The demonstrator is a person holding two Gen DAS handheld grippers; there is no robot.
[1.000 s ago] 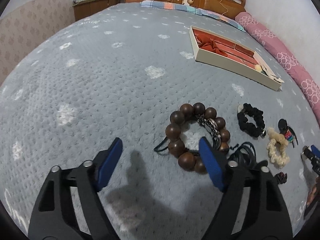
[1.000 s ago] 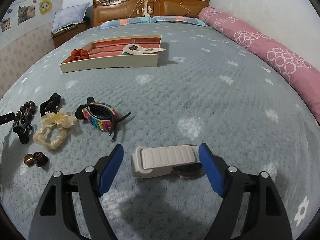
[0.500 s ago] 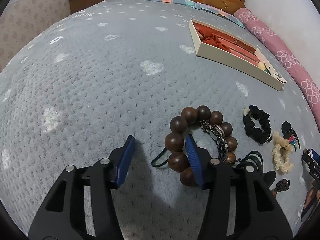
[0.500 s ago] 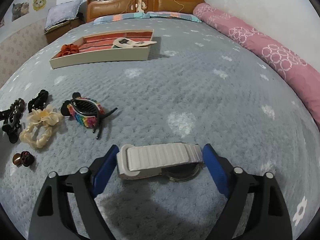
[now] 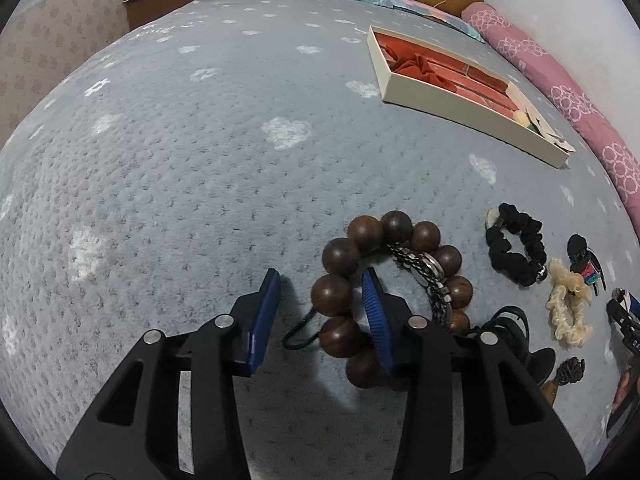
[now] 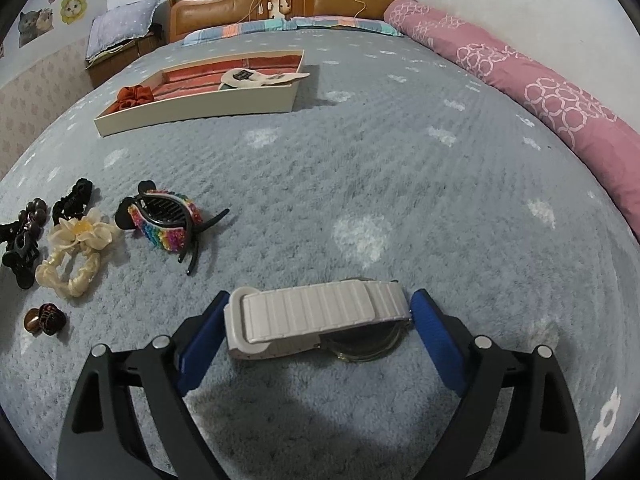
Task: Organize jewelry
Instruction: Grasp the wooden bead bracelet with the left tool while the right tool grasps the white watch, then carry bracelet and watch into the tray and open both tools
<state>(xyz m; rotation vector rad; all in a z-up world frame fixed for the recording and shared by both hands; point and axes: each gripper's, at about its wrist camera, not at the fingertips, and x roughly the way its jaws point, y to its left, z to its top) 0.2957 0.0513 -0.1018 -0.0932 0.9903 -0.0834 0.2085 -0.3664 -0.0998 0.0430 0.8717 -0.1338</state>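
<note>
On the bed (image 5: 168,168): left claw (image 5: 320,312) closing around one side of the bead bracelet (image 5: 390,292), right pad inside the ring, left pad outside and apart from the beads. Right claw (image 6: 316,338) spread wide, straddling the watch (image 6: 316,316), pads just beside its ends, contact unclear. Tray (image 6: 192,112) well beyond; scrunchies and clips in between.

Left of my wooden bead bracelet (image 5: 384,292) the blanket (image 5: 168,184) lies open; right, a black scrunchie (image 5: 516,248) and cream scrunchie (image 5: 568,304) crowd close.
</note>
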